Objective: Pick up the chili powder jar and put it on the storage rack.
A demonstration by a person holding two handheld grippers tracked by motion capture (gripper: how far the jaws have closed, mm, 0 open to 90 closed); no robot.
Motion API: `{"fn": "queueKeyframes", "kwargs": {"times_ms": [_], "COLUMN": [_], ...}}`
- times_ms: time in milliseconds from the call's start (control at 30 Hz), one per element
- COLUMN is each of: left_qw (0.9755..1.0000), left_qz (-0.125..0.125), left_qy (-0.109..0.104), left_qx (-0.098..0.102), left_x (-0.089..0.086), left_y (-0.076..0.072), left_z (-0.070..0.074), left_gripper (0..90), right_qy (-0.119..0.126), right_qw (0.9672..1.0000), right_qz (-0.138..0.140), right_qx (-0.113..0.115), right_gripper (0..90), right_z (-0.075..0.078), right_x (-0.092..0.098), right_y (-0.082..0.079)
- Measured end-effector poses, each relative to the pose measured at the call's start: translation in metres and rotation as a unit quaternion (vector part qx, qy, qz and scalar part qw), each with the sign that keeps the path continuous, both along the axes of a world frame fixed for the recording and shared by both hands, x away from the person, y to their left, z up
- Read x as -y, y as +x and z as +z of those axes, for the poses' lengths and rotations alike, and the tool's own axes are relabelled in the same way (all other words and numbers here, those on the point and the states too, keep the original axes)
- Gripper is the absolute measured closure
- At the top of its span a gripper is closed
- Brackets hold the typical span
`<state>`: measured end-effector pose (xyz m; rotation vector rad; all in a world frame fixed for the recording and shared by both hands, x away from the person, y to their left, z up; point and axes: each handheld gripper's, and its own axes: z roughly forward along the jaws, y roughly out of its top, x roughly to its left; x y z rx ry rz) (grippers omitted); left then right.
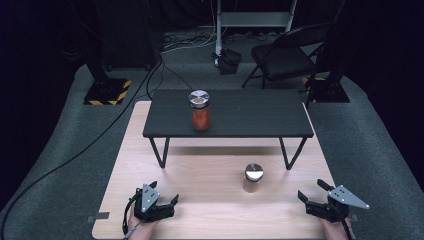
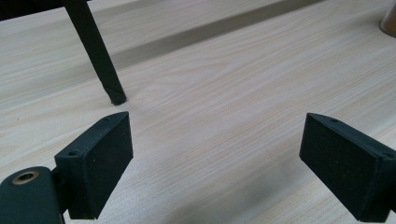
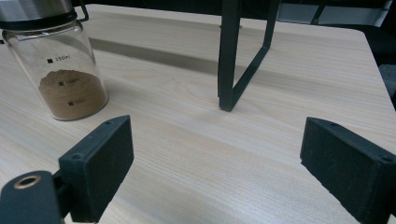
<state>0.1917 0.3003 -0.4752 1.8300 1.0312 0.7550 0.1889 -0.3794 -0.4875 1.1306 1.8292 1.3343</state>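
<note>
The small jar [image 1: 253, 178] stands upright on the light wooden counter [image 1: 210, 175], its long axis vertical and its metal lid facing up. It sits at about 11 o'clock from the right tongs [image 1: 314, 194] and 2 o'clock from the left tongs [image 1: 165, 193], well apart from both. It is clear glass with a brushed silver lid over a dark band, and holds brown powder in its lower part.

The right gripper view brings the jar [image 3: 56, 65] close at upper left: printed level marks run down the glass, and the powder forms a low mound. The left gripper view catches just an edge of it [image 2: 389, 21] at the top right corner.

Both tongs rest low at the near edge of the counter, jaws spread wide with bare wood between them, gripping nothing.

Farther back, a taller jar [image 1: 200, 111] of red-orange contents stands upright on a small black stand [image 1: 250, 117].
</note>
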Motion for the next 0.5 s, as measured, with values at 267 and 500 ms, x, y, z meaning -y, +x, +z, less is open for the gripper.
{"fn": "queueKeyframes", "kwargs": {"times_ms": [267, 500], "left_qw": [1.0000, 1.0000], "left_qz": [0.000, 0.000], "left_qy": [0.000, -0.001], "left_qx": [0.000, -0.002], "left_x": [0.0000, -0.0003], "left_y": [0.0001, 0.0003], "left_z": [0.0001, 0.0004], "left_gripper": [9.1, 9.1], "right_qy": [0.000, 0.000], "right_qw": [1.0000, 1.0000], "right_qz": [0.000, 0.000], "right_qx": [0.000, 0.000], "right_gripper": [9.0, 9.0], "right_z": [0.0000, 0.0000], "right_x": [0.0002, 0.0002], "right_y": [0.0000, 0.0001]}}
